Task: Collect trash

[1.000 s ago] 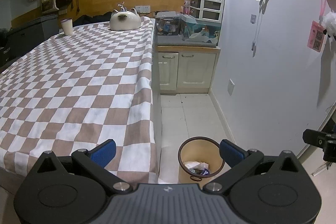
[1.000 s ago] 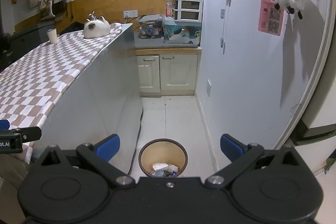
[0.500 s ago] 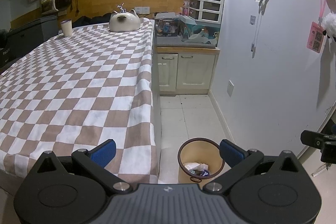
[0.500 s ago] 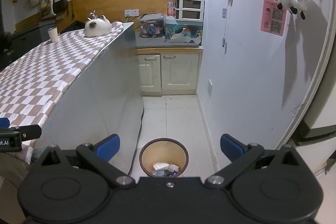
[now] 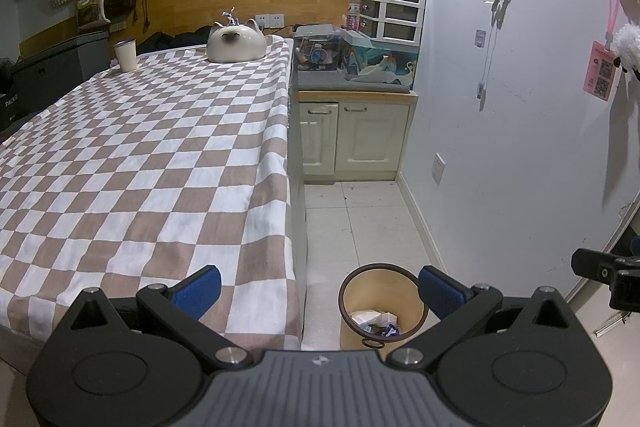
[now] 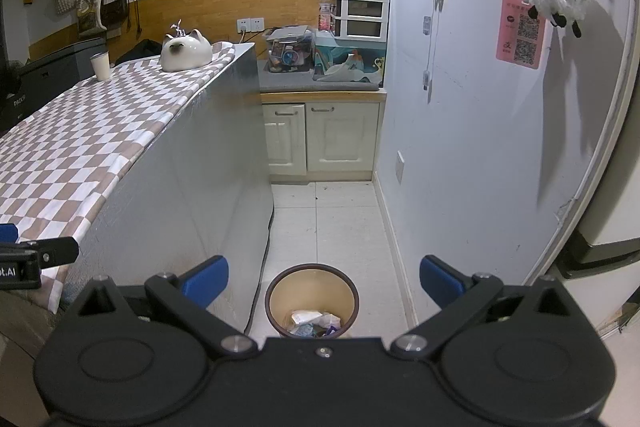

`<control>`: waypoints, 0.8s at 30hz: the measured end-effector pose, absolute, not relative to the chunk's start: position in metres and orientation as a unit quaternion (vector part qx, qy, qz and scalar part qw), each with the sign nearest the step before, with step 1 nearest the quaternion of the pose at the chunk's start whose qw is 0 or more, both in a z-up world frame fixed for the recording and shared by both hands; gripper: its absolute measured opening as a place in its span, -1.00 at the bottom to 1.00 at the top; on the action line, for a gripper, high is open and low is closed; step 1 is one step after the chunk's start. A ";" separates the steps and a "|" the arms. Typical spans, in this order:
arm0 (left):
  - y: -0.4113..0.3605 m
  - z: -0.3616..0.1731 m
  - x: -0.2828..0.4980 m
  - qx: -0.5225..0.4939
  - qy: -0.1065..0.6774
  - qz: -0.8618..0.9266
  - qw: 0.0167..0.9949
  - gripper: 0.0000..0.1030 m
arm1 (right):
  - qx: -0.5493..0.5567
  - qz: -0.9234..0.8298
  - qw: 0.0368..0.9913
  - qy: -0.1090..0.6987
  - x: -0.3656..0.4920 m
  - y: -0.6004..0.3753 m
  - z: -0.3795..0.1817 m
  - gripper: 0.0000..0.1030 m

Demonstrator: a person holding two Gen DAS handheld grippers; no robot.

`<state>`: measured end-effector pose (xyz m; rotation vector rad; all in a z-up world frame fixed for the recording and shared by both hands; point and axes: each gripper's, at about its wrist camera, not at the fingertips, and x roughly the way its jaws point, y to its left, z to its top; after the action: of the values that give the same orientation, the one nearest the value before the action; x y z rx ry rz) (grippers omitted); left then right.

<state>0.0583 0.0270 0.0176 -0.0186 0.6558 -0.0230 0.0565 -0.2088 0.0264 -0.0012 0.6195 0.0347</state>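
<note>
A round tan waste bin (image 5: 382, 297) (image 6: 313, 301) stands on the tiled floor beside the table's near corner, with crumpled paper and wrappers (image 5: 374, 321) (image 6: 314, 323) inside. My left gripper (image 5: 318, 289) hovers high over the table's corner and the bin, open and holding nothing. My right gripper (image 6: 322, 281) hangs over the floor above the bin, open and holding nothing. The right gripper's body shows at the right edge of the left wrist view (image 5: 608, 273); the left one's shows at the left edge of the right wrist view (image 6: 36, 257).
A long table with a brown-and-white checked cloth (image 5: 140, 155) fills the left; a cat-shaped ceramic pot (image 5: 236, 41) and a cup (image 5: 126, 55) stand at its far end. A narrow tiled aisle (image 6: 328, 215) runs to cream cabinets (image 6: 320, 137). A white wall (image 5: 500, 127) bounds the right.
Both grippers have barely moved; the views have shifted very slightly. Both stay open and hold nothing.
</note>
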 end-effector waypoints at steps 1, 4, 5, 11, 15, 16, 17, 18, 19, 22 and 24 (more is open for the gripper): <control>0.027 0.018 0.058 -0.009 0.322 -0.011 0.947 1.00 | 0.000 0.017 0.952 0.305 0.057 -0.209 0.026 1.00; 0.027 0.018 0.058 -0.009 0.321 -0.012 0.947 1.00 | 0.001 0.016 0.952 0.305 0.057 -0.210 0.026 1.00; 0.027 0.018 0.058 -0.009 0.321 -0.012 0.947 1.00 | 0.001 0.016 0.952 0.305 0.057 -0.210 0.026 1.00; 0.027 0.018 0.058 -0.009 0.321 -0.012 0.947 1.00 | 0.001 0.016 0.952 0.305 0.057 -0.210 0.026 1.00; 0.027 0.018 0.058 -0.009 0.321 -0.012 0.947 1.00 | 0.001 0.015 0.952 0.305 0.057 -0.210 0.026 1.00; 0.027 0.017 0.058 -0.009 0.321 -0.012 0.947 1.00 | 0.001 0.015 0.952 0.305 0.057 -0.210 0.026 1.00; 0.027 0.017 0.058 -0.009 0.322 -0.011 0.947 1.00 | 0.001 0.015 0.952 0.305 0.057 -0.210 0.026 1.00; 0.027 0.018 0.058 -0.009 0.322 -0.011 0.947 1.00 | 0.002 0.015 0.952 0.305 0.057 -0.210 0.026 1.00; 0.026 0.018 0.058 -0.009 0.322 -0.012 0.947 1.00 | 0.002 0.016 0.952 0.305 0.057 -0.210 0.026 1.00; 0.026 0.018 0.058 -0.008 0.322 -0.012 0.947 1.00 | 0.002 0.016 0.952 0.305 0.057 -0.210 0.026 1.00; 0.026 0.018 0.059 -0.008 0.322 -0.012 0.947 1.00 | 0.002 0.016 0.952 0.305 0.057 -0.210 0.026 1.00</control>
<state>0.0586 0.0263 0.0179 -0.0170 0.6550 -0.0244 0.0573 -0.2104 0.0257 0.0035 0.6207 0.0317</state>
